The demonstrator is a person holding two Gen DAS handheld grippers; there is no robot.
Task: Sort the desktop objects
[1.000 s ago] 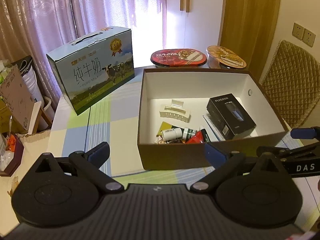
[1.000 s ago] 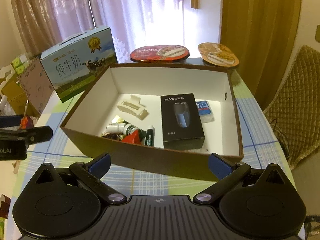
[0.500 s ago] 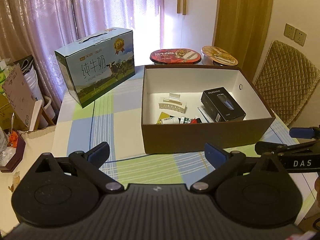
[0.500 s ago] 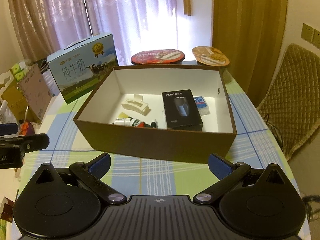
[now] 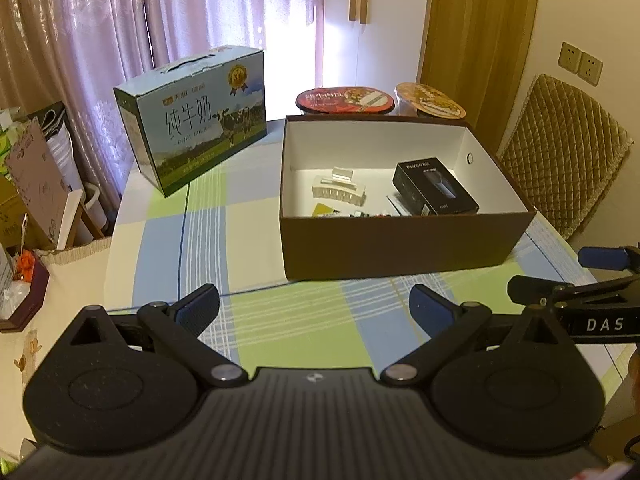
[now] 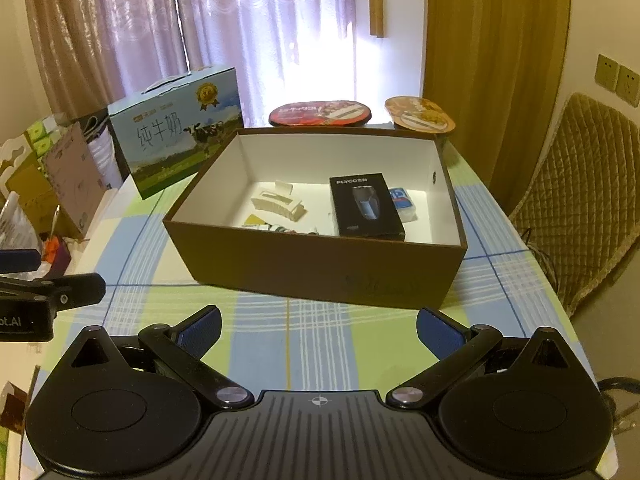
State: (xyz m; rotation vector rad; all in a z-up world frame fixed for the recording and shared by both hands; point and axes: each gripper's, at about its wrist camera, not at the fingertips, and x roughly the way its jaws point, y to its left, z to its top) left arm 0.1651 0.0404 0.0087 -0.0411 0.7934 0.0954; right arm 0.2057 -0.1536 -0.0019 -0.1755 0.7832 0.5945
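Observation:
A brown cardboard box (image 5: 400,246) (image 6: 320,268) with a white inside stands on the checked tablecloth. In it lie a black shaver carton (image 5: 434,188) (image 6: 364,206), a cream hair claw (image 5: 339,190) (image 6: 278,200), a blue-and-white packet (image 6: 402,200) and small tubes and bottles (image 5: 360,213) mostly hidden by the near wall. My left gripper (image 5: 314,306) hangs open and empty in front of the box. My right gripper (image 6: 318,328) is open and empty too, also short of the box's near wall.
A milk carton with a cow picture (image 5: 196,120) (image 6: 176,128) stands at the back left. Two sealed noodle bowls (image 5: 346,100) (image 5: 430,100) sit behind the box. A quilted chair (image 5: 560,152) is at the right, clutter (image 5: 28,184) off the table's left edge.
Both grippers have drawn back from the box toward the table's near edge, so the box looks smaller and farther. Both stayed open and empty; the box's contents have not moved.

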